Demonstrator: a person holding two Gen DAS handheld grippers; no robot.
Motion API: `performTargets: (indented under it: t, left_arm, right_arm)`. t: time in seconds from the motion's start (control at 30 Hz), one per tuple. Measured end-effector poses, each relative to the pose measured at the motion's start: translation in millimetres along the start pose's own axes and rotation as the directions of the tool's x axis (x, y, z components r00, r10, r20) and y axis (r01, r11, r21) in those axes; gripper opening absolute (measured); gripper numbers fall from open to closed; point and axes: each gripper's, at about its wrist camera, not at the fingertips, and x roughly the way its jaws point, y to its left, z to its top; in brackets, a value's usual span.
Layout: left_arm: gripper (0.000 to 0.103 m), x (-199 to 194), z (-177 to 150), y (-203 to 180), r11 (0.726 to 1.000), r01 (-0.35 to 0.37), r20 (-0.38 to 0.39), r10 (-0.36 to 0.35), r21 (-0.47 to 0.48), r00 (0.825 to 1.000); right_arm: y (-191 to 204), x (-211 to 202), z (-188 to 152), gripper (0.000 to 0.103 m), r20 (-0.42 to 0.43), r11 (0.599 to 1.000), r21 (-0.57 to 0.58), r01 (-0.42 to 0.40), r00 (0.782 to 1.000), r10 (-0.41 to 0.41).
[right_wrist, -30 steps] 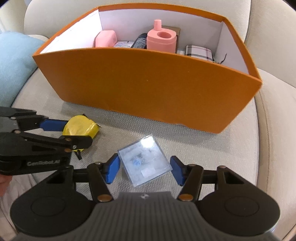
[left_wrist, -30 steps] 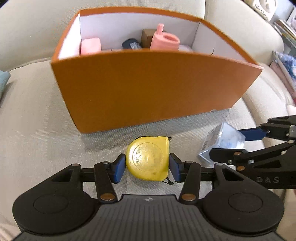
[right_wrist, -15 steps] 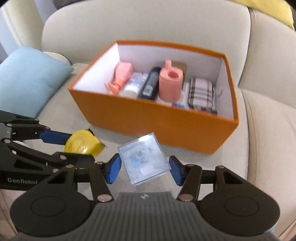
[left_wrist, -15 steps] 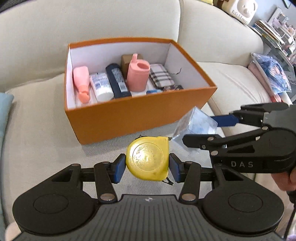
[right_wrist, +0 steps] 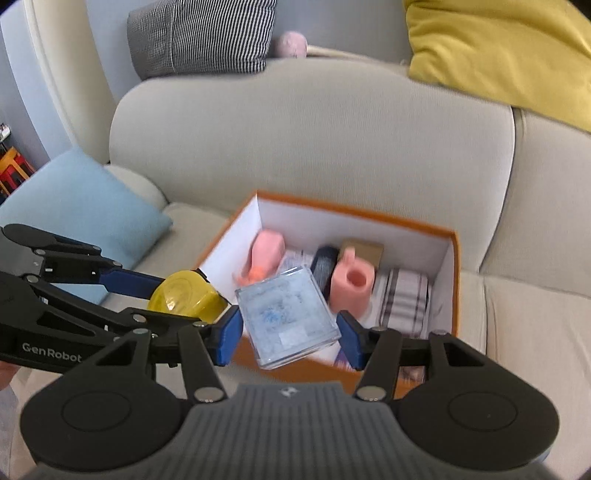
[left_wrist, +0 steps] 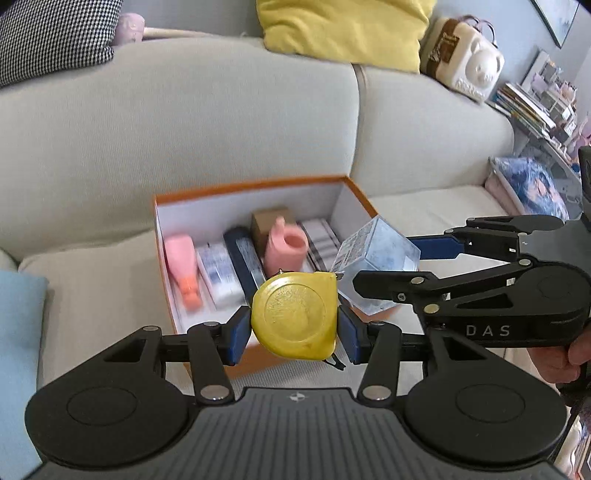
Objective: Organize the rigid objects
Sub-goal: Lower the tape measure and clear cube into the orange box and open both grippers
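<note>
My left gripper (left_wrist: 294, 332) is shut on a yellow tape measure (left_wrist: 295, 315), held in the air in front of the orange box (left_wrist: 258, 354). My right gripper (right_wrist: 290, 328) is shut on a clear plastic box (right_wrist: 288, 315), also lifted above the near wall of the orange box (right_wrist: 455, 280). In the left wrist view the clear plastic box (left_wrist: 376, 258) hangs just right of the tape measure. In the right wrist view the tape measure (right_wrist: 184, 297) shows at the left. Inside the orange box lie a pink bottle (left_wrist: 181, 262), a white tube (left_wrist: 218, 275), a dark tube (left_wrist: 243, 254), a pink cup (left_wrist: 286, 247) and a checked pouch (left_wrist: 319, 242).
The orange box sits on a beige sofa seat (left_wrist: 92, 280). A light blue cushion (right_wrist: 77, 206) lies at the left, a yellow cushion (right_wrist: 498, 48) and a striped cushion (right_wrist: 203, 33) on the backrest. A patterned blue bag (left_wrist: 528, 188) and a white bear-shaped bag (left_wrist: 469, 66) are at the right.
Both grippers have risen from the sofa seat with their objects. The orange box now lies lower and smaller in view, with its contents visible from above.
</note>
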Motion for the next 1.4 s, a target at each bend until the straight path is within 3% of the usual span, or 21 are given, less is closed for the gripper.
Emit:
performTargets:
  t: [0.17,0.43,0.67,1.0,1.23,1.4]
  left_arm:
    - [0.057,30,21,25,0.999,0.005,-0.047,-0.007,-0.053,0.999]
    - [0.057,94,24,47,0.999,-0.015,-0.172,0.007,-0.047,0.985]
    - [0.057,130,15,55,0.999,-0.04,-0.255,0.039,0.005,0.966]
    - [0.057,140,13,49,0.99,-0.082,-0.246,0.108,0.112,0.963]
    - [0.057,142,11,42,0.985,-0.102,-0.246,0.134,0.14,0.96]
    - [0.057,145,10,35,0.982,-0.103,-0.277,0.145,0.158,0.95]
  right_arm:
    - [-17,19,23,0.057,-0.004,0.997,0.067,-0.032,0.999,0.032]
    - [-53,90,30,0.057,-0.15,0.979,0.197,-0.057,0.985,0.087]
    - [-59,149,5,0.057,-0.309,0.983,0.182,-0.03,0.947,0.086]
    - [-58,192,-14,0.057,-0.458,0.958,0.286,0.015,0.88,0.123]
    - [-55,197,-19,0.059,-0.468,0.956,0.29,0.036,0.877,0.109]
    - [-61,185,-13,0.06,-0.426,0.942,0.334,0.036,0.897,0.117]
